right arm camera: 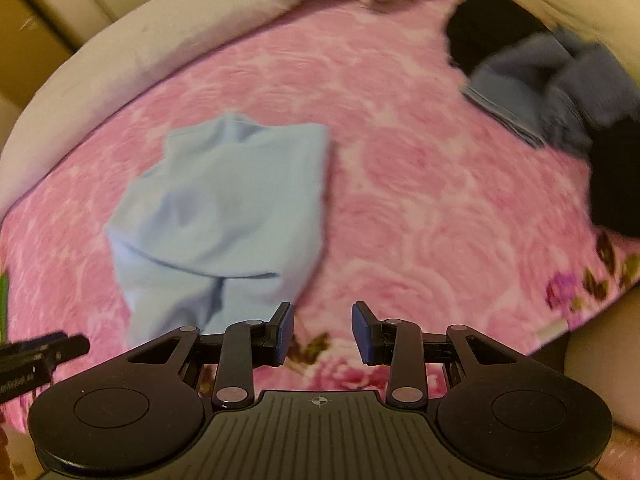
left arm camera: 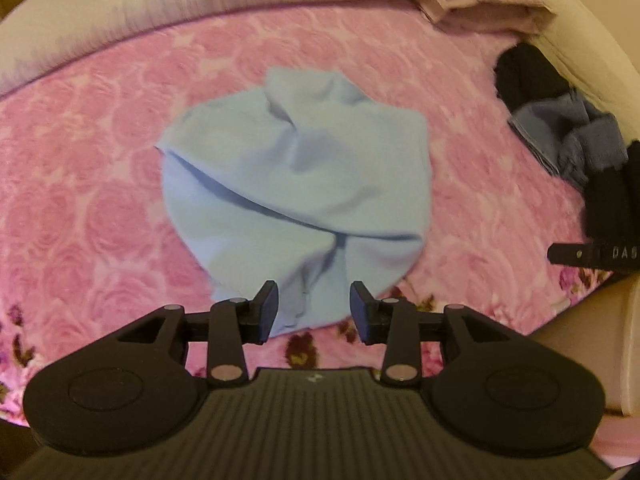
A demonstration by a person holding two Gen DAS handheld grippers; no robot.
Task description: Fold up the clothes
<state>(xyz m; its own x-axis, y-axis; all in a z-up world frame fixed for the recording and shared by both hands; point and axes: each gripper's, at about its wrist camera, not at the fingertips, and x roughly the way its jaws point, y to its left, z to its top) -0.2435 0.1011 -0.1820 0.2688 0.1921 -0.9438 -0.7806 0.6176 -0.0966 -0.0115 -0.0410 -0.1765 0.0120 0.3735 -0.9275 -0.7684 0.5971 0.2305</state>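
A crumpled, creased pale blue garment point(left arm camera: 296, 184) lies loosely bunched on the pink blanket point(left arm camera: 100, 200), both grippers' jaws parted, empty.

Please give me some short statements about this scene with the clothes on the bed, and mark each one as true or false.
1. The light blue garment lies crumpled on the pink rose-patterned blanket. True.
2. The left gripper is shut on the garment. False: its jaws stand apart, pads not pressing.
3. The right gripper holds a black sock. False: nothing is between its jaws.
4. A pile of dark clothes lies to the right of the light blue garment. True.
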